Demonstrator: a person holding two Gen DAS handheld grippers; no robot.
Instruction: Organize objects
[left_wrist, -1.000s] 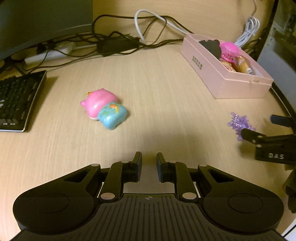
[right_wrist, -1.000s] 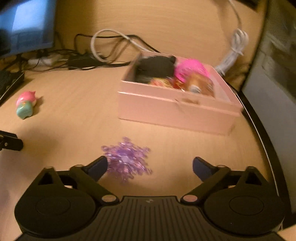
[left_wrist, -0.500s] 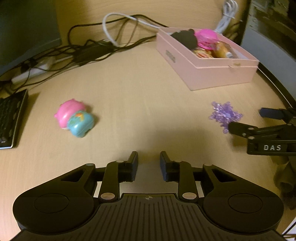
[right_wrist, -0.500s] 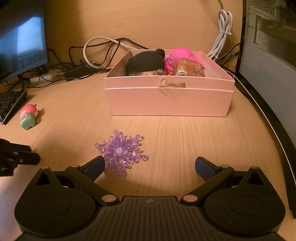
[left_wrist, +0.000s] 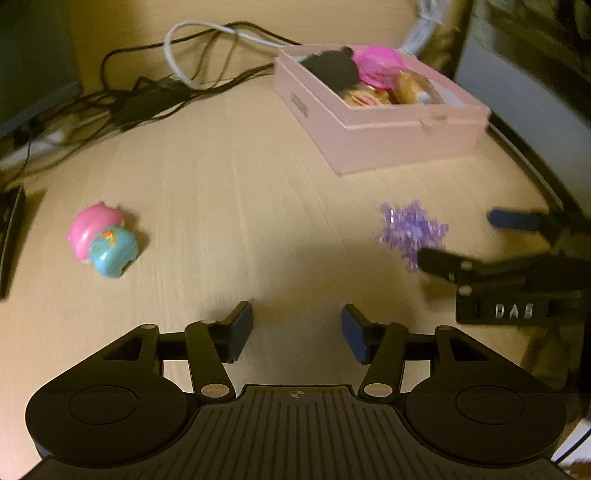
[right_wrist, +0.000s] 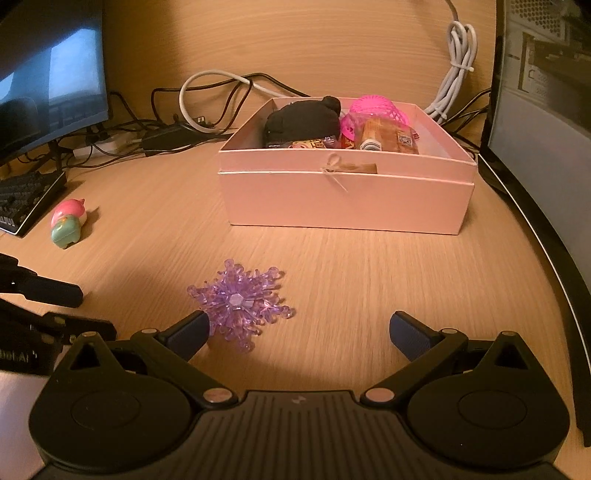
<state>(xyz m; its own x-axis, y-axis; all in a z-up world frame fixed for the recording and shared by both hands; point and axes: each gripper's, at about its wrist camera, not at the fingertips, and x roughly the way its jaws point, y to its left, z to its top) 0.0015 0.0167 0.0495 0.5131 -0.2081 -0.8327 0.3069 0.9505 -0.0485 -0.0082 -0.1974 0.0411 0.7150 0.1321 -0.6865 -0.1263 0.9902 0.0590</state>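
Snowflake, purple and loose on the surface, lies at two o'clock in the left wrist view, the pink-and-blue toy at nine o'clock, while the left claw stands apart and empty. From the right wrist, the pink box at twelve o'clock already holds several things; the right claw gapes wide, its left pad beside the snowflake, so two pieces seem left.

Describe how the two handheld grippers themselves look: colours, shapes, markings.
Both are matte black plastic. The left gripper and right gripper each have a ribbed central body, two round discs, silver pivot pins and angular linkage arms ending in dark blue padded fingers. White "DAS" lettering marks the right one's side. No cables or sleeves show.
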